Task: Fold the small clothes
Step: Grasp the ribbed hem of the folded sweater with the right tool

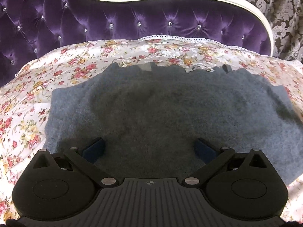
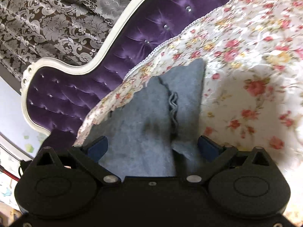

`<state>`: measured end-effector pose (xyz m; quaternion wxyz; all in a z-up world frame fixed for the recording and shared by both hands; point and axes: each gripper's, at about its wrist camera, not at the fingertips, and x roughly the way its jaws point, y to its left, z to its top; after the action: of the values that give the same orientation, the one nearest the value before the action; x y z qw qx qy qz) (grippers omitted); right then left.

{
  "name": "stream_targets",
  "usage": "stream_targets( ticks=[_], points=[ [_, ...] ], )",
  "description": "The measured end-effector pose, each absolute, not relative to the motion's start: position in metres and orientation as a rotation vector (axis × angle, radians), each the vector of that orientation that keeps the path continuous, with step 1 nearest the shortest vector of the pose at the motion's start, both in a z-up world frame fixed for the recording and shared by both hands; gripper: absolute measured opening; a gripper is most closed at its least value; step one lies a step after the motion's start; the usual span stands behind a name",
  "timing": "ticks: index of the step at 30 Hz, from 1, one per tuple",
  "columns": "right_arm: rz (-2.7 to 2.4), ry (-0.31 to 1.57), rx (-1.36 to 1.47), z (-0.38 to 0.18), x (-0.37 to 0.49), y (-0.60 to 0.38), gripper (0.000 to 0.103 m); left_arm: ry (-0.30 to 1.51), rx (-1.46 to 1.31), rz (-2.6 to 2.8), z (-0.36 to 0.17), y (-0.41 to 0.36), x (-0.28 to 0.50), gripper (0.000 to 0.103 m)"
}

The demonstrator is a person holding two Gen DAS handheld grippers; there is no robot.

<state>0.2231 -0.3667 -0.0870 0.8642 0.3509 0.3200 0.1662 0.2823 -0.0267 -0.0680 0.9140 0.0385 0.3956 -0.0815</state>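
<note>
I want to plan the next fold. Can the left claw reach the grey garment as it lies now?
Probably yes. The left claw is open directly over the grey garment, which lies flat on the floral bedspread, and nothing lies between them.

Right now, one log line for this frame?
left gripper: open over garment | right gripper: open, garment between | bedspread beneath

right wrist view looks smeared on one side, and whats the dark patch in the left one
Right wrist view: floral sheet motion-blurred and overexposed toward the right edge; fisheye bends the headboard. Left wrist view: sharp, the left tool casts a broad shadow on the grey garment.
</note>
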Motion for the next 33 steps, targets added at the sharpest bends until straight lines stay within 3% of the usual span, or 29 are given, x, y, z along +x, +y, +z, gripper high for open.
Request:
stream_targets(
  ticks=[12, 13, 15, 17, 18, 22, 31, 33],
  points=[
    [0.445, 0.710, 0.724, -0.086, 0.268, -0.354, 0.103, 0.799, 0.068, -0.157, -0.071, -0.028, 0.280, 0.103],
    [0.445, 0.717, 0.704, -0.085, 0.268, -0.352, 0.098, 0.797, 0.067, -0.157, -0.071, -0.028, 0.280, 0.103],
    [0.434, 0.744, 0.656, -0.084, 0.269, -0.348, 0.072, 0.793, 0.068, -0.162, -0.071, -0.027, 0.280, 0.103],
    [0.403, 0.780, 0.621, -0.086, 0.270, -0.345, 0.039, 0.801, 0.080, -0.170, -0.069, -0.027, 0.281, 0.103],
    [0.389, 0.785, 0.608, -0.087, 0.269, -0.345, 0.034, 0.812, 0.087, -0.171, -0.065, -0.028, 0.283, 0.103],
    [0.366, 0.785, 0.578, -0.085, 0.265, -0.345, 0.030, 0.829, 0.060, -0.160, -0.049, -0.032, 0.294, 0.096],
    [0.354, 0.784, 0.600, -0.086, 0.266, -0.346, 0.029, 0.874, 0.058, -0.136, -0.047, -0.060, 0.345, 0.096],
    [0.353, 0.785, 0.609, -0.087, 0.266, -0.347, 0.029, 0.936, 0.085, -0.121, -0.062, -0.065, 0.353, 0.100]
  ],
)
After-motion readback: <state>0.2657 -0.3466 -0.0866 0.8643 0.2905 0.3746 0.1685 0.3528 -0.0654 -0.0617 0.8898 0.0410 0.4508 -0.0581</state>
